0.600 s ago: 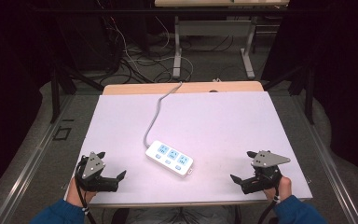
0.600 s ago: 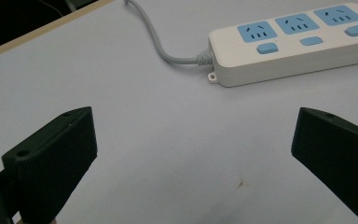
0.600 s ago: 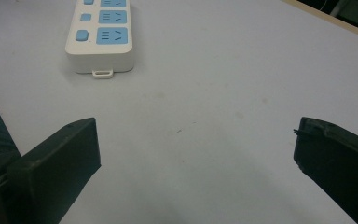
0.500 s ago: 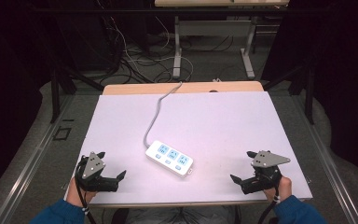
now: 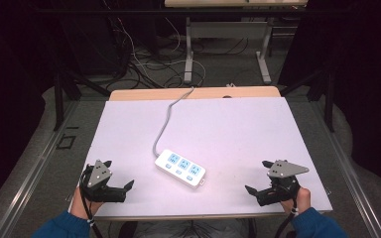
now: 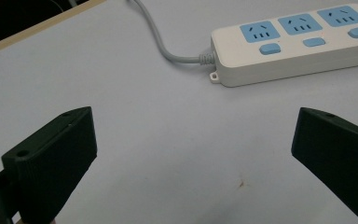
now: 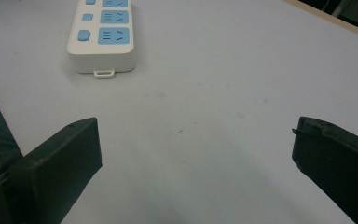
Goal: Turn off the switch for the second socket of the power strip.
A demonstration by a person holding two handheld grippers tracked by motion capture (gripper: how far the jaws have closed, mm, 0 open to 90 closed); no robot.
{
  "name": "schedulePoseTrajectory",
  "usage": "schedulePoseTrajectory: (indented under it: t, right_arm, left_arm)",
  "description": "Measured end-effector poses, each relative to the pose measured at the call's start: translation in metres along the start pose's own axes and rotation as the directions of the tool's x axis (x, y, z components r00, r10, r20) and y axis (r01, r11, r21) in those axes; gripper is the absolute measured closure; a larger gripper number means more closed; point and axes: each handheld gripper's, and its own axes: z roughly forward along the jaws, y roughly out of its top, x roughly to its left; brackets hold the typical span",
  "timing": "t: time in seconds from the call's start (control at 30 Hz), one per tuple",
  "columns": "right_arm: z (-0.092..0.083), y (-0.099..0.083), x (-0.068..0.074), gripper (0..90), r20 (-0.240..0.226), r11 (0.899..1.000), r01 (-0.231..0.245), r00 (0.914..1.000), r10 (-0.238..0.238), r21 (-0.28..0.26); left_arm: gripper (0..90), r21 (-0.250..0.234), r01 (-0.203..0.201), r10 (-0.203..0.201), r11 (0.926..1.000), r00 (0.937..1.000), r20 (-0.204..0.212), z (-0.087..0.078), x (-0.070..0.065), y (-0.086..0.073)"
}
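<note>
The power strip (image 5: 180,168) lies near the middle of the white table (image 5: 238,129), its long axis slanting from far-left to near-right, cord (image 5: 164,125) trailing off the far edge. Your left gripper (image 5: 116,189) sits somewhat nearer it than your right gripper (image 5: 258,192); both stand wide and hold nothing. Beyond the table, dark floor and tangled cables.
</note>
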Motion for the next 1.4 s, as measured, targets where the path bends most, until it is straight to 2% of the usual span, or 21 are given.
schedulePoseTrajectory:
  t: [0.1,0.17,0.6,0.63,0.7,0.73,0.83,1.0,1.13,1.2,1.37,1.4]
  right_arm:
    - [0.001,0.000,0.000,0.7,0.000,1.000,-0.003,1.0000,0.003,0.005]
    - [0.000,0.000,-0.001,0.6,-0.002,1.000,-0.003,1.0000,0.003,0.016]
    - [0.002,0.000,-0.001,0.7,-0.002,1.000,0.003,1.0000,-0.003,0.007]
    - [0.002,0.000,-0.001,0.7,-0.006,1.000,-0.001,1.0000,0.001,0.008]
    - [0.002,0.000,-0.001,0.7,-0.003,1.000,0.003,1.0000,-0.003,0.007]
    - [0.002,0.000,-0.002,0.7,-0.003,1.000,0.010,0.9999,-0.010,0.010]
    - [0.002,0.000,-0.001,0.7,0.004,1.000,-0.001,1.0000,0.001,0.010]
    - [0.002,0.000,-0.001,0.7,-0.004,1.000,-0.003,1.0000,0.003,0.009]
    - [0.002,0.000,-0.001,0.7,-0.001,1.000,0.014,0.9999,-0.014,0.007]
    - [0.002,0.000,-0.001,0.7,-0.007,1.000,0.012,0.9999,-0.012,0.016]
    - [0.002,0.000,-0.001,0.8,-0.002,1.000,0.015,0.9999,-0.015,0.002]
    - [0.002,0.000,0.000,0.7,0.013,1.000,0.007,0.9999,-0.007,0.006]
  left_arm:
    - [0.0,0.007,0.006,-0.006,1.0000,1.0000,0.003,0.001,0.000,0.002]
    - [0.0,0.010,-0.003,0.003,0.9999,1.0000,-0.006,0.000,0.001,0.004]
    - [0.0,0.000,-0.007,0.007,1.0000,0.9997,-0.022,0.003,-0.003,0.012]
    - [0.0,0.005,0.006,-0.006,1.0000,1.0000,-0.007,0.003,-0.005,0.013]
    - [0.0,0.005,-0.001,0.001,1.0000,1.0000,-0.006,0.004,-0.005,0.015]
    - [0.0,0.003,-0.012,0.012,0.9999,0.9997,-0.020,0.005,-0.005,0.017]
    - [0.0,-0.007,0.001,-0.001,1.0000,0.9998,-0.018,0.005,-0.005,0.019]
    - [0.0,-0.017,-0.010,0.009,0.9998,0.9993,-0.036,0.005,-0.002,0.024]
    - [0.0,-0.019,0.005,-0.006,0.9998,0.9996,-0.029,0.005,-0.003,0.026]
    - [0.0,-0.028,-0.006,0.005,0.9996,0.9991,-0.042,0.005,-0.001,0.028]
    - [0.0,-0.029,-0.011,0.010,0.9995,0.9993,-0.036,0.006,-0.002,0.031]
    - [0.0,-0.028,-0.010,0.009,0.9996,0.9993,-0.035,0.007,-0.002,0.032]
